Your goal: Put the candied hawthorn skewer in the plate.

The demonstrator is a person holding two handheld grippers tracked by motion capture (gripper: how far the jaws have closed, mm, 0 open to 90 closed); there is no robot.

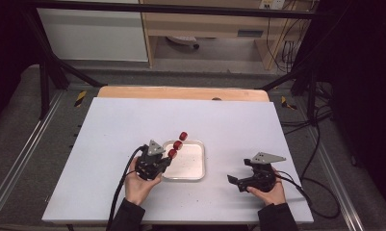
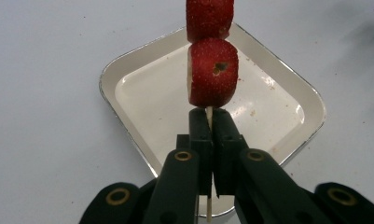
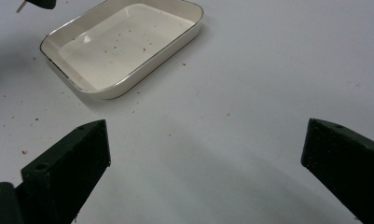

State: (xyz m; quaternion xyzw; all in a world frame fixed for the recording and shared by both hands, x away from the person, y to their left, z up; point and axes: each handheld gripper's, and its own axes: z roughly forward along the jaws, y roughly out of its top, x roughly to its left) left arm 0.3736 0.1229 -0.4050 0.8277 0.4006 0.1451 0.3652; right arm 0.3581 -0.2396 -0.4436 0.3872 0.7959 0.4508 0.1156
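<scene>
Left hand-held gripper (image 2: 209, 122) is pinching the bare end of a wooden skewer (image 2: 209, 116), jaws pressed tight on the stick w/ no gap showing. The stick's long axis runs straight out along the jaws, away from the hand; in the high view it tilts up and to the right from that gripper (image 1: 158, 162). Three strawberries are threaded on it (image 1: 177, 145); the nearest strawberry (image 2: 211, 72) sits just past the jaw tips, almost touching them, next one (image 2: 209, 18) right beyond.

Directly under the skewer and just ahead of the left gripper: a white enamel tray (image 2: 128, 135), nothing in it but crumbs, resting on the white counter (image 1: 109, 125).

Right hand-held gripper (image 3: 205, 154) is spread wide, nothing between the jaws, low over bare counter (image 3: 250, 70). Seen from it, the tray (image 3: 128, 81) lies ahead and to the left, well apart.

Judgement: left hand is far nearer, so lowering the skewer into the tray falls to it.
</scene>
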